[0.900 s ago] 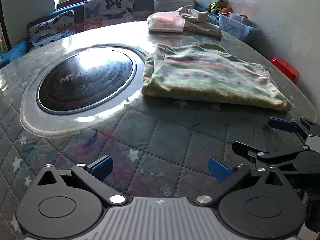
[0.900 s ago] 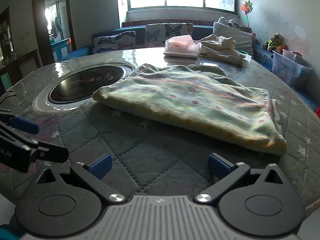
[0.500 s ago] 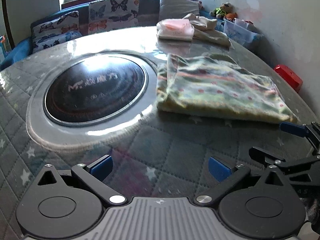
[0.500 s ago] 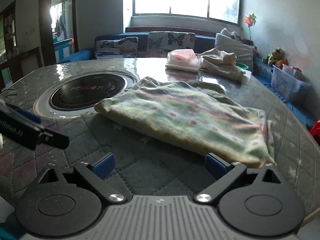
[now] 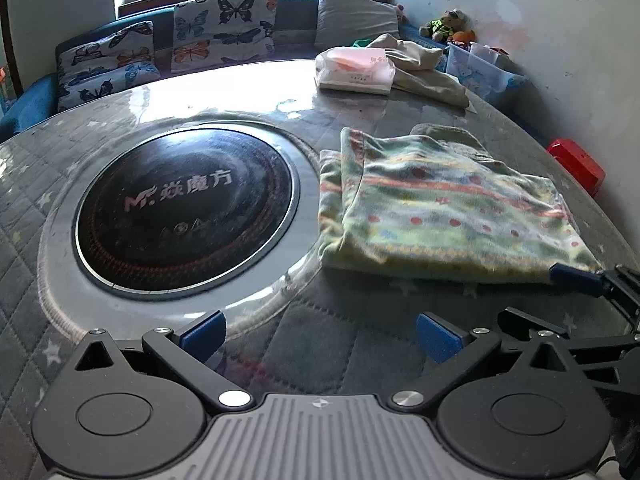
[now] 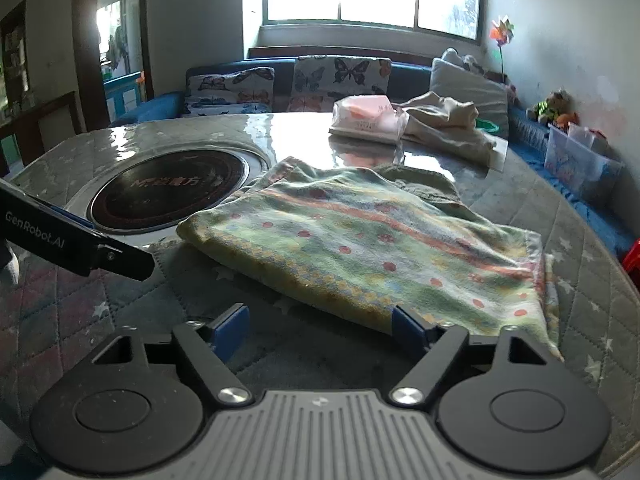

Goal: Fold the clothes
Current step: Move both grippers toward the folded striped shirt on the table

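Note:
A folded green patterned garment with red dots lies flat on the round quilted table, right of the black cooktop; it also shows in the right wrist view. My left gripper is open and empty, low over the table in front of the garment's left corner. My right gripper is open, its right fingertip at the garment's near edge; it also shows at the right in the left wrist view.
A black round cooktop is set in the table's middle. A pink tissue pack and a beige crumpled garment lie at the far side. A bench with butterfly cushions stands behind. A red box sits off the right edge.
Both grippers have moved forward toward the garment. The right gripper's fingertip has come up to the garment's near edge.

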`<state>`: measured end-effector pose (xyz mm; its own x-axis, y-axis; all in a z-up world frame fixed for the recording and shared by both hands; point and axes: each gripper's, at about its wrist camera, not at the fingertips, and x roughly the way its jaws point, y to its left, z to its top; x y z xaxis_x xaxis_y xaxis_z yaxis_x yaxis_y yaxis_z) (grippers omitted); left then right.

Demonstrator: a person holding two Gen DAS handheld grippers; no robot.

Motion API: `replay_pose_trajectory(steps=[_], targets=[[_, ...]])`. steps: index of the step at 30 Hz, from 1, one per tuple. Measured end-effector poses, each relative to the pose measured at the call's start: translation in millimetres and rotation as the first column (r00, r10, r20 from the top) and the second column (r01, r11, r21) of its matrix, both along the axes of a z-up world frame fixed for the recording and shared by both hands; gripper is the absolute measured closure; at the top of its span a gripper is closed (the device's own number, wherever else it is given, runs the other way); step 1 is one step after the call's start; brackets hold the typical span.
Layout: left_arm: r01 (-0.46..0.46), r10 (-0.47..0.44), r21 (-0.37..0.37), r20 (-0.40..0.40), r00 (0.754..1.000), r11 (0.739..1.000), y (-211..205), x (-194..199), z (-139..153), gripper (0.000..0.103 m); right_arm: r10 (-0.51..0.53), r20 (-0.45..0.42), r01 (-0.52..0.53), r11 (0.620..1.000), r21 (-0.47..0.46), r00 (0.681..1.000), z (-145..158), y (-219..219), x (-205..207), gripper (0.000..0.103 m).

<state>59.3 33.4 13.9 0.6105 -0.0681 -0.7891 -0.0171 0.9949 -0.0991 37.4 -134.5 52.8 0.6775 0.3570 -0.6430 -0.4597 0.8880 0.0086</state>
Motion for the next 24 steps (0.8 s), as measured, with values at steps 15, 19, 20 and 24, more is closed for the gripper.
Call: replay_pose_trajectory(steps=[15,19,20,24], targets=[[0.065,-0.065,-0.031,-0.007,0.998,0.997,5,38,-2,0.000,-0.004,-0.050,0.004,1.000,-0.008,0.999,1,16,24,0.042],[0.085,-0.086,-0.044,-0.011,0.996,0.995,8,44,-4,0.000,-0.004,-0.055,0.003,1.000,-0.022,0.998,2,24,27,0.042],[0.090,-0.091,-0.047,-0.012,0.996,0.995,9,45,-4,0.000,-0.004,-0.055,0.003,1.000,-0.025,0.998,2,25,28,0.042],[0.109,-0.110,-0.052,-0.013,0.994,0.993,13,51,-4,0.000,-0.009,-0.060,0.008,0.999,-0.031,0.998,3,32,32,0.044]])
